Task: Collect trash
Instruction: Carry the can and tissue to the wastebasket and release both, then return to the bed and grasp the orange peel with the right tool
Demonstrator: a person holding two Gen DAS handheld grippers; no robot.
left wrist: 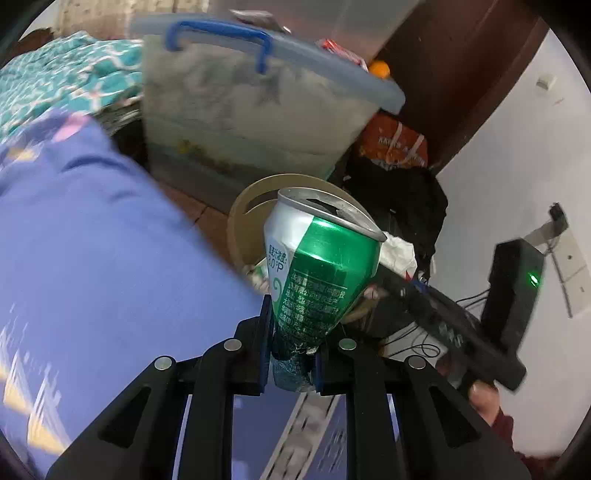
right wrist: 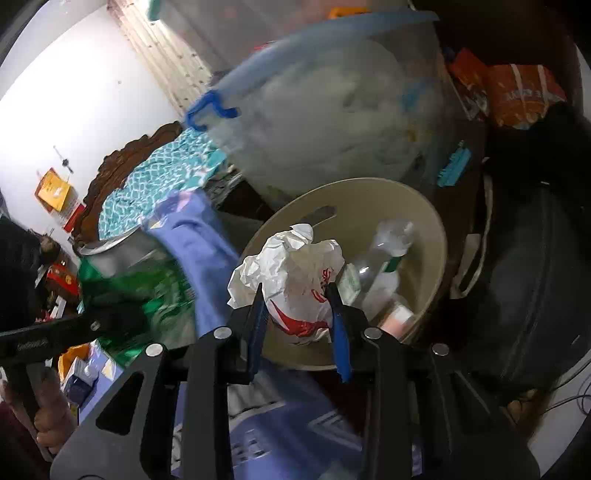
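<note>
Left wrist view: the left gripper [left wrist: 291, 354] is clamped on the crushed lower end of a green can [left wrist: 317, 269], its blue pads [left wrist: 265, 332] pressing the dented metal from both sides. The can stands tilted, its opened top toward the camera's far side, and it hides part of a beige bin [left wrist: 240, 218] behind it. A bit of white paper [left wrist: 399, 251] shows just right of the can's rim. Behind the bin stands a clear tub [left wrist: 258, 110] with a blue handle [left wrist: 218, 33] on its lid. A purple cloth [left wrist: 92, 258] fills the left side, with a teal patterned cloth [left wrist: 66, 77] beyond it. At the right the other black tool [left wrist: 461, 325] crosses the frame, a hand [left wrist: 484, 398] gripping it, with an orange bag [left wrist: 395, 140] near the dark door.

Right wrist view: the right gripper [right wrist: 297, 317] has crumpled white paper with red print [right wrist: 295, 273] between its blue pads [right wrist: 258, 325]; the pads sit against the wad's lower part, jaws at a middling width. The paper hangs over the bin's [right wrist: 369, 195] near rim. Inside the bin lie a clear bottle [right wrist: 384, 254] and other scraps. At the left, blurred, the can [right wrist: 136, 280] appears in the other tool, a hand [right wrist: 51, 413] below it. The tub [right wrist: 332, 110] is behind the bin.
</note>
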